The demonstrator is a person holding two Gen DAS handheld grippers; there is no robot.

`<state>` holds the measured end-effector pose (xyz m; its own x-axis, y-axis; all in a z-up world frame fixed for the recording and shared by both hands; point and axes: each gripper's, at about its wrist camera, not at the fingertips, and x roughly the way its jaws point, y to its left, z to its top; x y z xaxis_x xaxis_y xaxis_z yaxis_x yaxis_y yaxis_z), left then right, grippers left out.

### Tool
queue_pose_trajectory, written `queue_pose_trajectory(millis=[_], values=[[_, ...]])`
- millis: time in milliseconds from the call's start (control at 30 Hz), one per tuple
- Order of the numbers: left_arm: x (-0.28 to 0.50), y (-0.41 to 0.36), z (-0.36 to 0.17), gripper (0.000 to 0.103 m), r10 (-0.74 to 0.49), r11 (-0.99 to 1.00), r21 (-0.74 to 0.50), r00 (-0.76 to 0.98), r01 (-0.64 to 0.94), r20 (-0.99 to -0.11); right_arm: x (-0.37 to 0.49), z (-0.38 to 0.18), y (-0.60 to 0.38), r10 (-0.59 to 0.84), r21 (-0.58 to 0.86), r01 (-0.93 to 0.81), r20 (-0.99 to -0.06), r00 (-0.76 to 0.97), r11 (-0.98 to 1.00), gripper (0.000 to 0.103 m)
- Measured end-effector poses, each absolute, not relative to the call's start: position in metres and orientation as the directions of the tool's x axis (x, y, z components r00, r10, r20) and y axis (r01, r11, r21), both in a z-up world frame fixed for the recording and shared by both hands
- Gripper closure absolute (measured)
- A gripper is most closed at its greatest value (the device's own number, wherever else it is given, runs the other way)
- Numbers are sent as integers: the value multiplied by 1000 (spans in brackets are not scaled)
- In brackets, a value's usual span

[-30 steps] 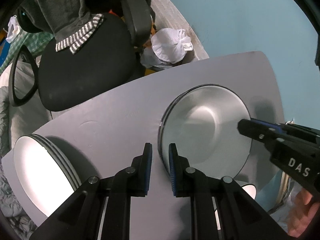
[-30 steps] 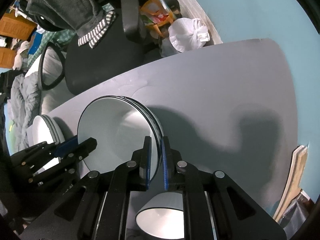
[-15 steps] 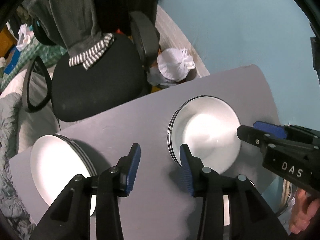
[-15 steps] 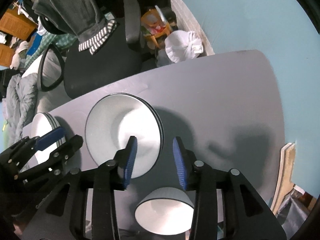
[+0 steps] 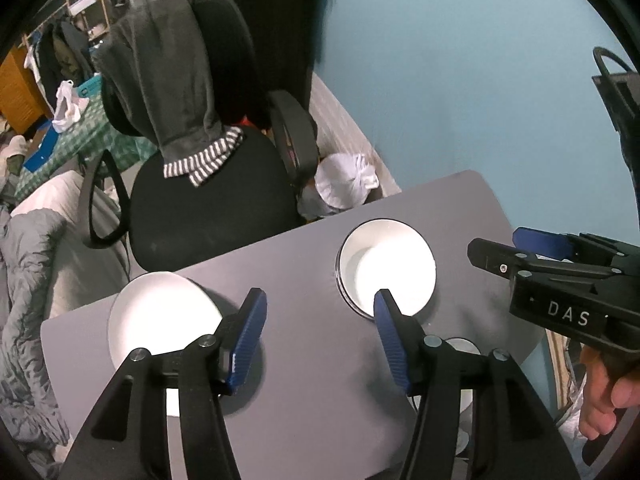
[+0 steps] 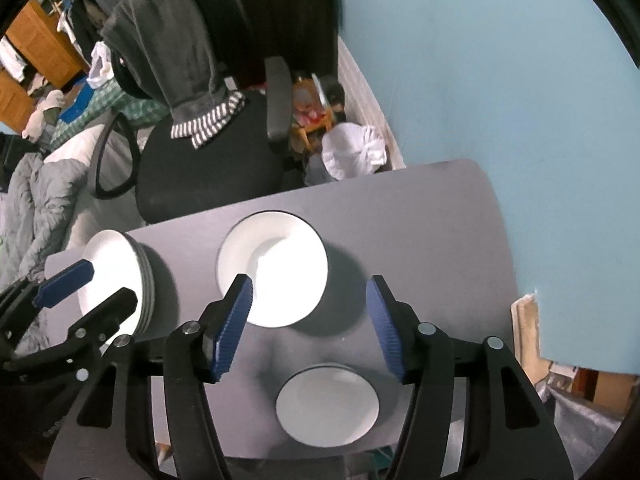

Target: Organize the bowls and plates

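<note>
Grey tabletop (image 6: 420, 240) set against a pale blue wall (image 6: 500, 80); cluttered room beyond its far edge.

Right gripper (image 6: 310, 320): blue-padded fingers spread wide, nothing between them, held above the table. Directly ahead of its left finger lies a stack of white dark-rimmed plates (image 6: 272, 272), flat on the surface. Below and between the two fingers, nearer the camera, sits a single white bowl (image 6: 327, 404), apart from the plate stack. Farther to its left, at the table's left end, stands a second, taller stack of white plates (image 6: 116, 280).

Left gripper (image 5: 318, 336): fingers likewise spread apart, holding nothing, above the table. Its right fingertip overlaps the near edge of the dark-rimmed stack in the left wrist view; contact cannot be confirmed. Its left finger stands in front of the taller stack at the table's left end. The bowl is mostly hidden behind the right finger's body. The right gripper appears at the right of this view, with a hand (image 5: 604, 396) on its grip.

Beyond the table's far edge: a black office chair (image 6: 208, 168) with a grey garment (image 6: 172, 52) with striped cuff draped over its back. To the right of the chair, on the floor by the wall, a white tied bag (image 6: 352, 152). Left of the chair, grey bedding (image 6: 36, 200).
</note>
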<state>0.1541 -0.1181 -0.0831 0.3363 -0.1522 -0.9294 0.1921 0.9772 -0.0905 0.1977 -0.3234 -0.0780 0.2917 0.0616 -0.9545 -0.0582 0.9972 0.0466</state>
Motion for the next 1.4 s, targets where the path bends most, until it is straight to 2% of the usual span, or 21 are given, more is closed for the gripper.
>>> queue_pose_trajectory(millis=[367, 1000, 1400], values=[[120, -71, -58, 45, -212, 977, -179, 381, 120, -900, 165, -49, -302, 31, 11, -60, -938, 345, 998, 42], [48, -7, -36, 45, -192, 981, -173, 436, 83, -879, 98, -35, -265, 20, 6, -41, -931, 366, 999, 42], [35, -12, -37, 45, -233, 972, -193, 401, 137, -886, 64, -36, -269, -10, -3, 19, -936, 352, 1000, 42]])
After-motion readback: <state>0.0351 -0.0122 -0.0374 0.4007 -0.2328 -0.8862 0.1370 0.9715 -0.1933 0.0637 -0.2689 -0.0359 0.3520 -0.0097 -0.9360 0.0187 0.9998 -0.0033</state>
